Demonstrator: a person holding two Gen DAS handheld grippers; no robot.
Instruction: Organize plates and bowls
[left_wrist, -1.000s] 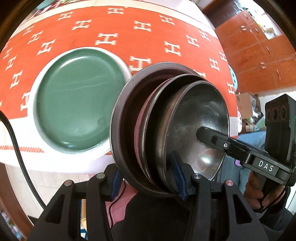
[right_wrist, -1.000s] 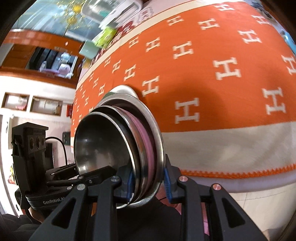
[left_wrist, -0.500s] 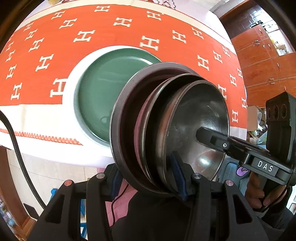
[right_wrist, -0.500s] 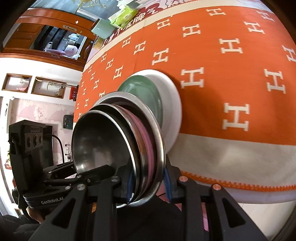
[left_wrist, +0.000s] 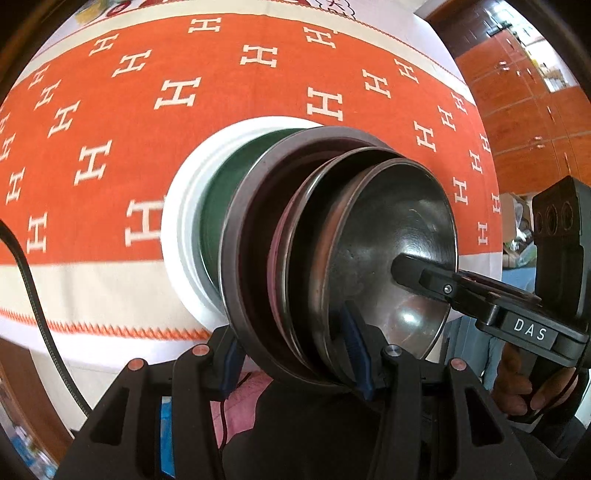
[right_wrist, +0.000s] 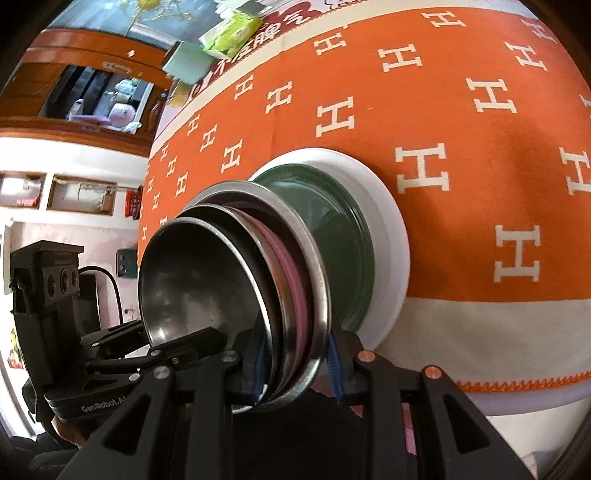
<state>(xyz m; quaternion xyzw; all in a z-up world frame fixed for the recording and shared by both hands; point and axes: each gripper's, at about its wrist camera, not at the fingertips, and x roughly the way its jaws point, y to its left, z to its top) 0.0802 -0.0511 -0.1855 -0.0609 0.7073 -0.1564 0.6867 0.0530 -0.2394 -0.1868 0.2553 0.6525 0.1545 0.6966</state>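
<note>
Both grippers pinch one nested stack of steel dishes: the left gripper and the right gripper each clamp its rim, above a green plate on a white plate. Beneath lies an orange H-patterned tablecloth; wooden cabinets stand beyond it.

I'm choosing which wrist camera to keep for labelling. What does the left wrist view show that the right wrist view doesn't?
Only the left wrist view: orange-brown cabinet doors and the person's hand holding the right hand-held gripper.
Only the right wrist view: a green packet at the far table edge and a shelf of soft toys.
Both: the nested metal stack clamped by both grippers, over the green plate on the white plate.
</note>
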